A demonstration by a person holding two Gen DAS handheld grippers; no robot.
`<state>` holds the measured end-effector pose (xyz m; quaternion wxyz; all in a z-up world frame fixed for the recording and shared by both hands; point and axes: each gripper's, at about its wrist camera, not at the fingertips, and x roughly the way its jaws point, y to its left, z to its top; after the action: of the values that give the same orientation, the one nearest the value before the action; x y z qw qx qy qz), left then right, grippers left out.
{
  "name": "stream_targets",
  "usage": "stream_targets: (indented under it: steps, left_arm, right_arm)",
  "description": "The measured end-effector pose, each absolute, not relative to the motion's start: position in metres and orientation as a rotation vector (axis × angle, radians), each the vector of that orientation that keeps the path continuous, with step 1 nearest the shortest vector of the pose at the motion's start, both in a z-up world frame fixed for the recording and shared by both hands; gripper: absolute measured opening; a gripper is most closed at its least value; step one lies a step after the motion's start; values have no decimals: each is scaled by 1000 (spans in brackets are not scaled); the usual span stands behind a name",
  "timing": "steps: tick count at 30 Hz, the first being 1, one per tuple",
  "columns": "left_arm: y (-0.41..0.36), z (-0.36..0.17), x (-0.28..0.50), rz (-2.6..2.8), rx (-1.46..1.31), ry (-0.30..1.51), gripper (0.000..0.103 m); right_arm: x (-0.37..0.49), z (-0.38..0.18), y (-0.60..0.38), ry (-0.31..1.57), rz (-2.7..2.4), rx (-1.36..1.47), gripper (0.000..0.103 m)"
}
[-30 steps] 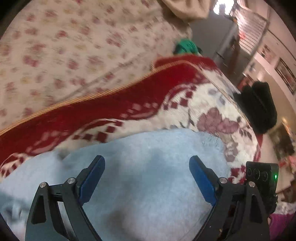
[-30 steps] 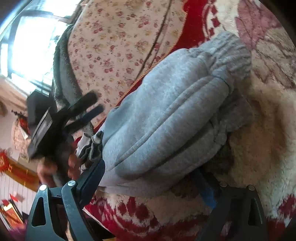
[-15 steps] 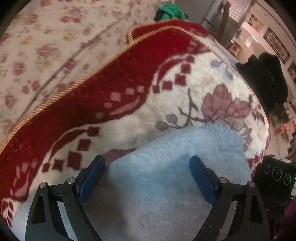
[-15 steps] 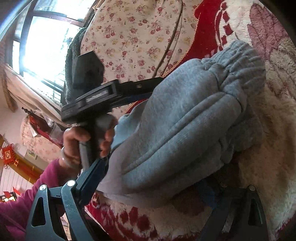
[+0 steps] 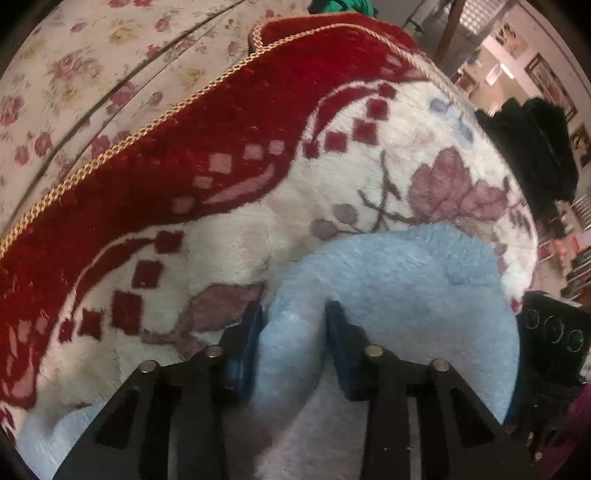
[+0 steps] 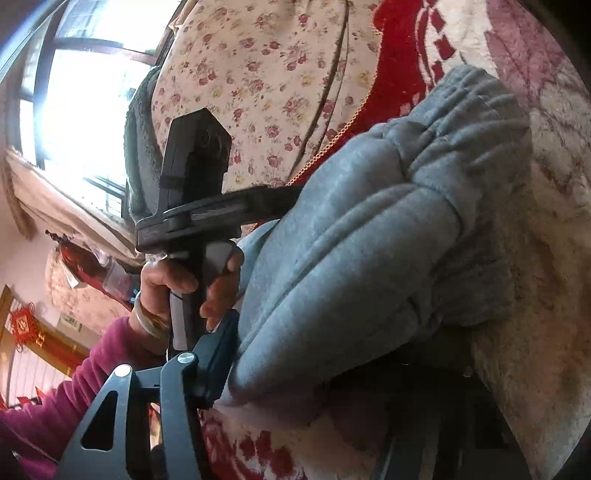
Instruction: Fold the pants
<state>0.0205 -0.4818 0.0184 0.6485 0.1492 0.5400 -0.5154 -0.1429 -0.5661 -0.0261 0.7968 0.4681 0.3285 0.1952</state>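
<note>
The grey pants (image 6: 351, 258) lie bunched on a red and white rug (image 6: 535, 258), elastic waistband at the upper right. In the left wrist view they look pale blue (image 5: 399, 288). My left gripper (image 5: 293, 332) is shut on a fold of the pants; it also shows in the right wrist view (image 6: 207, 218), reaching into the cloth from the left. My right gripper (image 6: 332, 369) is closed around the thick near edge of the pants. Its left finger (image 6: 218, 354) presses the cloth; the right finger is hidden under the fabric.
The rug (image 5: 221, 155) has a gold cord edge and lies on a floral sofa cover (image 5: 92, 66). A dark garment (image 5: 535, 147) sits at the rug's far right. A green object (image 5: 343, 5) lies beyond the rug. A bright window (image 6: 85, 92) is at left.
My left gripper's jaws have closed from wide open onto a fold of the pants. My right gripper's jaws have narrowed on the near edge. The left gripper has moved in against the pants.
</note>
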Motion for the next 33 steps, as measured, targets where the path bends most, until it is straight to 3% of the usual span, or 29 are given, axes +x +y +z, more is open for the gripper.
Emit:
stream_targets:
  steps: [5,16,26,33]
  left_arm:
    - [-477,30,16,-1152,330,1207,23]
    - [-428,116,19,-1154,238,1043,21]
    - [-315,189,29,-1095,74,889,17]
    - [-204,196,40,-983,-68,840,14]
  right_arm:
    - [-140,-11,-565,685,433,955,51]
    - [-137,47,-553,601,497,852,44]
    - [-123,132,-488,519,614,680,44]
    - [-108,165,-399,537,693,528,44]
